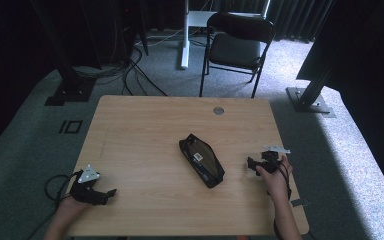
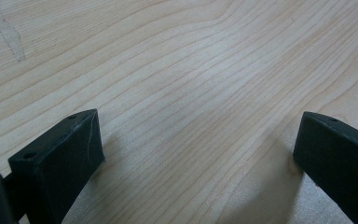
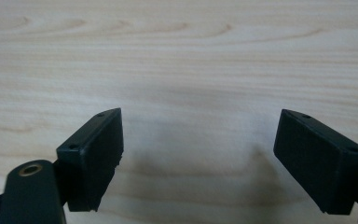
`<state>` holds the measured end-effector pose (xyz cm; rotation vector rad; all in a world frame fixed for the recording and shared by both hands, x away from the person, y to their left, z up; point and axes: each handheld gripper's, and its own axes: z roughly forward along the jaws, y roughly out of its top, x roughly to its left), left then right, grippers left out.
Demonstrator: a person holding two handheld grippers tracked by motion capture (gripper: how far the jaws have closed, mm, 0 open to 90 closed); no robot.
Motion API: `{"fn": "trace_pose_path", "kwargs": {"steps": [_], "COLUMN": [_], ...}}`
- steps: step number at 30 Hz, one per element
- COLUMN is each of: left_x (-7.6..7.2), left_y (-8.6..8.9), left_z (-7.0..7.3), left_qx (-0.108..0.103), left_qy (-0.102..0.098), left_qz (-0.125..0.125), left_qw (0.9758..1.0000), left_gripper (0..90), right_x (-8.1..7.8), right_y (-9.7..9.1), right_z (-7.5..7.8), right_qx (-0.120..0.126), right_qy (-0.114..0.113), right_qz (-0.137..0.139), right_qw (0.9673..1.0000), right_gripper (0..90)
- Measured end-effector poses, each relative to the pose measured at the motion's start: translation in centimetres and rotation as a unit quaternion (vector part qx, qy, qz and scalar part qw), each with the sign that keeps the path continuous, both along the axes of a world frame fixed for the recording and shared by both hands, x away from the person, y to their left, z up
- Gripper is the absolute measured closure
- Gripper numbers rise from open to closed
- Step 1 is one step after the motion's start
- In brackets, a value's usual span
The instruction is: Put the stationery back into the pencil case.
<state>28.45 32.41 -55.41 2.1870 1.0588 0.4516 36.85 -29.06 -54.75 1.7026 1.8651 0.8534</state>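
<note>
Beyond the wooden table (image 1: 130,130) stands a dark folding chair (image 1: 237,45); cables (image 1: 145,75) trail over grey carpet (image 1: 340,145), beside what may be a white desk leg (image 1: 184,35).

A light wooden rectangular table (image 1: 145,135) is standing on grey carpet. A flat black zipped pouch with a small white label (image 1: 201,160) is lying diagonally near the table's middle, apart from both grippers. The black left gripper (image 1: 111,192), topped by a grey three-cornered plate, is resting at the near left corner, its jaws pointing right, a hand (image 1: 72,206) holding it from below. The black right gripper (image 1: 250,165) is sitting near the right edge in the person's right hand (image 1: 275,181), jaws pointing left toward the pouch. A small round grey grommet (image 1: 218,110) is sitting near the far edge. A black folding chair (image 1: 236,45) is standing beyond the table.
</note>
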Motion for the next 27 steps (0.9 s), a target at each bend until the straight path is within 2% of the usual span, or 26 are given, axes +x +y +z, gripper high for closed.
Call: {"fn": "trace_pose_path", "kwargs": {"steps": [4, 7, 10, 12, 14, 16, 27], "left_x": [0.0, 0.0, 0.0, 0.0, 0.0, 0.0, 0.1], "left_y": [0.0, 0.0, 0.0, 0.0, 0.0, 0.0, -0.1], "left_z": [0.0, 0.0, 0.0, 0.0, 0.0, 0.0, 0.0], "left_qx": [0.000, 0.000, 0.000, 0.000, 0.000, 0.000, -0.001], "left_qy": [0.000, 0.000, 0.000, 0.000, 0.000, 0.000, 0.000], "left_qz": [0.000, 0.000, 0.000, 0.000, 0.000, 0.000, 0.008], "left_qw": [1.0000, 1.0000, 1.0000, 1.0000, 1.0000, 1.0000, 1.0000], "left_gripper": [1.6, 1.6, 1.6, 1.6, 1.6, 1.6, 1.6], "right_x": [-0.7, -1.4, -1.9, -2.4, -2.8, -3.1, -3.2], "right_y": [-0.2, -0.3, -0.4, -0.3, -0.3, -0.3, -0.4], "right_z": [-0.3, -0.5, -0.6, -0.9, -1.1, -1.1, -1.2], "right_qx": [0.002, -0.003, -0.003, -0.022, -0.022, -0.022, -0.022], "right_qy": [-0.003, 0.012, 0.006, -0.001, -0.012, -0.012, -0.012], "right_qz": [-0.007, -0.015, -0.018, -0.021, -0.022, -0.022, -0.016], "right_qw": [1.0000, 0.9998, 0.9998, 0.9995, 0.9994, 0.9994, 0.9996], "right_gripper": [15.4, 14.8, 14.7, 13.4, 13.0, 13.0, 12.6]}}
